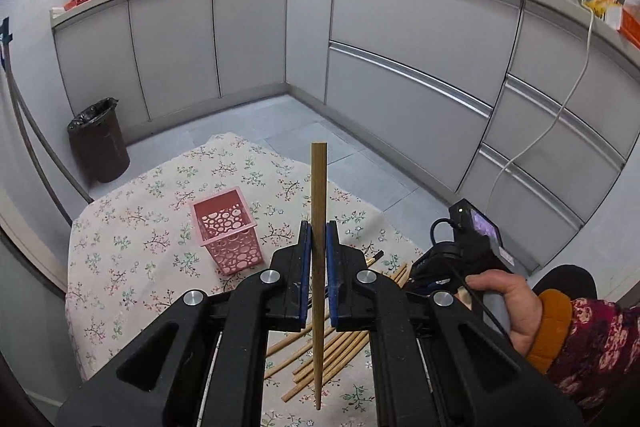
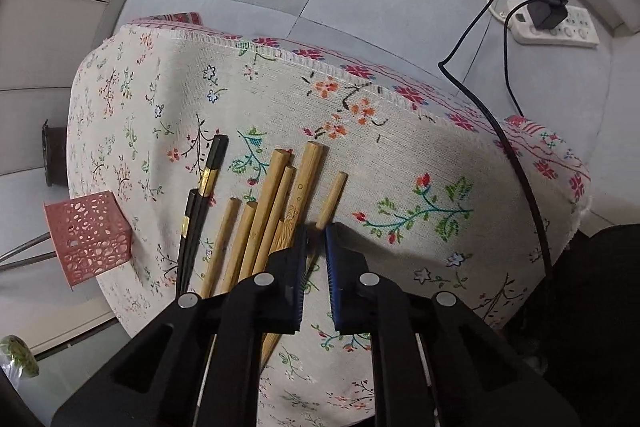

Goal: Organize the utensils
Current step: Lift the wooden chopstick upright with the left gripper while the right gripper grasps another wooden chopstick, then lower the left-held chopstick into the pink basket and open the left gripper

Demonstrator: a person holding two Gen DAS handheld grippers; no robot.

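Clamped between our left gripper's (image 1: 319, 241) blue pads, one bamboo chopstick (image 1: 319, 187) stands upright, thick end up, apparently ready to drop into the pink perforated holder (image 1: 226, 229) just left of it on the floral tablecloth (image 1: 132, 227); our right gripper (image 2: 316, 239) hovers part-open and empty over the remaining bamboo chopsticks (image 2: 276, 203), black chopsticks (image 2: 208, 179) beside them.

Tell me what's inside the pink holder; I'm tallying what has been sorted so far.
Nothing shows inside the pink holder: through its open top and holes, no sticks appear. Its floor is hidden by the walls. The left gripper holds one wooden chopstick upright beside it.
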